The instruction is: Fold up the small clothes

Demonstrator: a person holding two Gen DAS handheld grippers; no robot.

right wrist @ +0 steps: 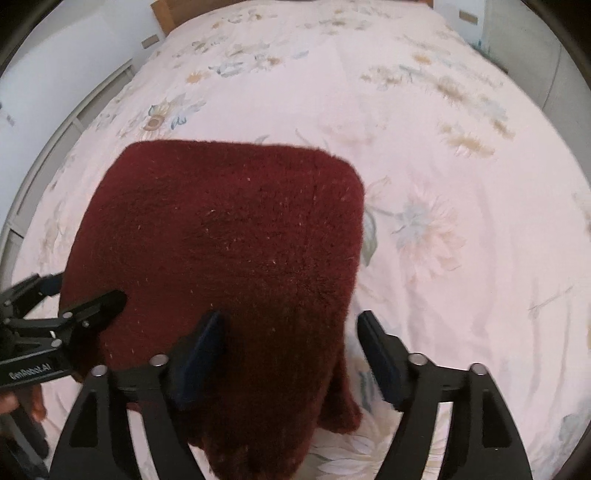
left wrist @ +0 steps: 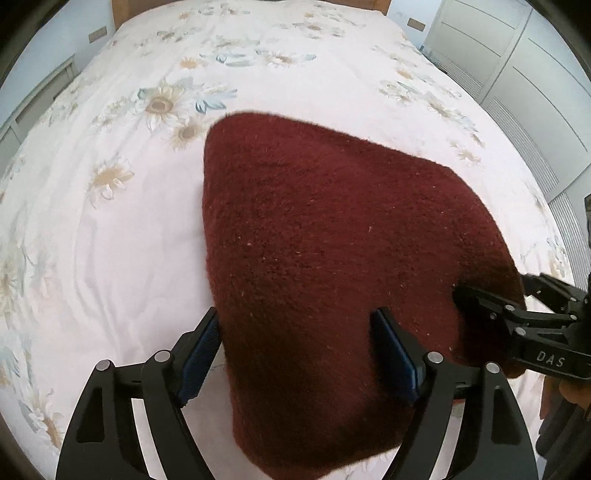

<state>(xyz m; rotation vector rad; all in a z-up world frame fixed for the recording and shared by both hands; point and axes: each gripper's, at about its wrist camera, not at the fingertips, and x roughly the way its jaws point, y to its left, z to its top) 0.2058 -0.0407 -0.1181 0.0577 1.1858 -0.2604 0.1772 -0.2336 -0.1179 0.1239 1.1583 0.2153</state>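
A dark red fuzzy knit garment (left wrist: pixel 332 240) lies folded on the bed; it also shows in the right wrist view (right wrist: pixel 229 236). My left gripper (left wrist: pixel 299 332) is open, its jaws astride the garment's near left part. My right gripper (right wrist: pixel 291 336) is open, its jaws astride the garment's near right edge. Each gripper shows in the other's view: the right one (left wrist: pixel 491 306) at the garment's right edge, the left one (right wrist: pixel 85 295) at its left edge. The cloth between the jaws hides what lies beneath.
The bed is covered by a pale pink sheet with sunflower prints (left wrist: pixel 147 221). A wooden headboard (left wrist: pixel 122 11) stands at the far end. White wardrobe doors (left wrist: pixel 524 85) stand to the right. A low white rail (right wrist: pixel 74 122) runs along the left.
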